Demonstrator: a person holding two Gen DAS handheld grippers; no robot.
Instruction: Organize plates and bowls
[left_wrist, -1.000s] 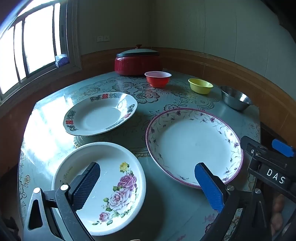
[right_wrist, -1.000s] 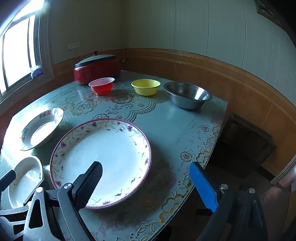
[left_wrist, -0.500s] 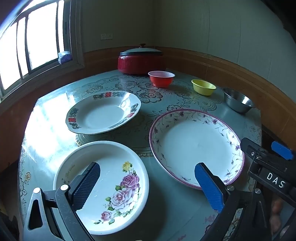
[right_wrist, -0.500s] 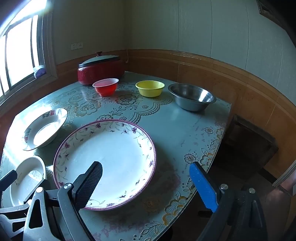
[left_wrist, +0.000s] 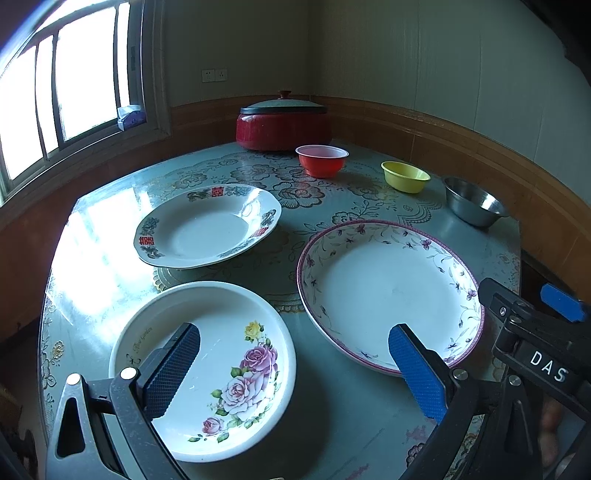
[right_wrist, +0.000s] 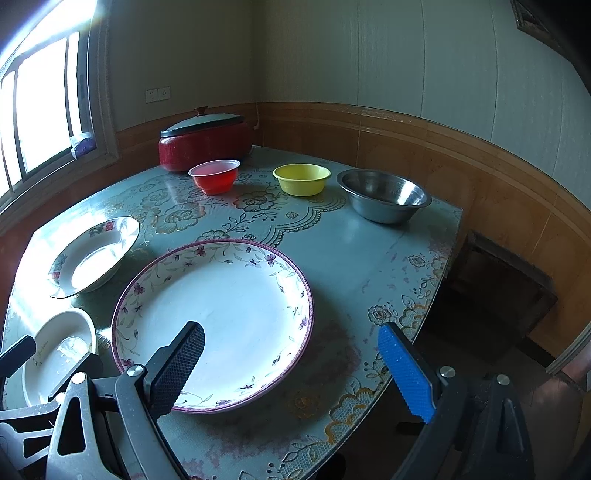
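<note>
Three plates lie on the table: a rose-printed plate (left_wrist: 221, 354) nearest, a red-lettered plate (left_wrist: 207, 229) behind it, and a large purple-rimmed plate (left_wrist: 384, 288) (right_wrist: 218, 310) to the right. Farther back stand a red bowl (left_wrist: 322, 159) (right_wrist: 215, 176), a yellow bowl (left_wrist: 405, 176) (right_wrist: 302, 178) and a steel bowl (left_wrist: 473, 201) (right_wrist: 384, 194). My left gripper (left_wrist: 291, 369) hovers open above the rose plate's right side, holding nothing. My right gripper (right_wrist: 291, 369) is open over the large plate's near right rim, empty.
A red lidded pot (left_wrist: 283, 123) (right_wrist: 205, 142) sits at the back of the floral-clothed table (right_wrist: 354, 266). A window (left_wrist: 55, 92) is at the left, wood-panelled walls behind. The table's right edge drops to a dark floor (right_wrist: 495, 295).
Both grippers have drawn back and tilted up slightly, so the plates and bowls sit a little lower in view. Nothing on the table has moved.
</note>
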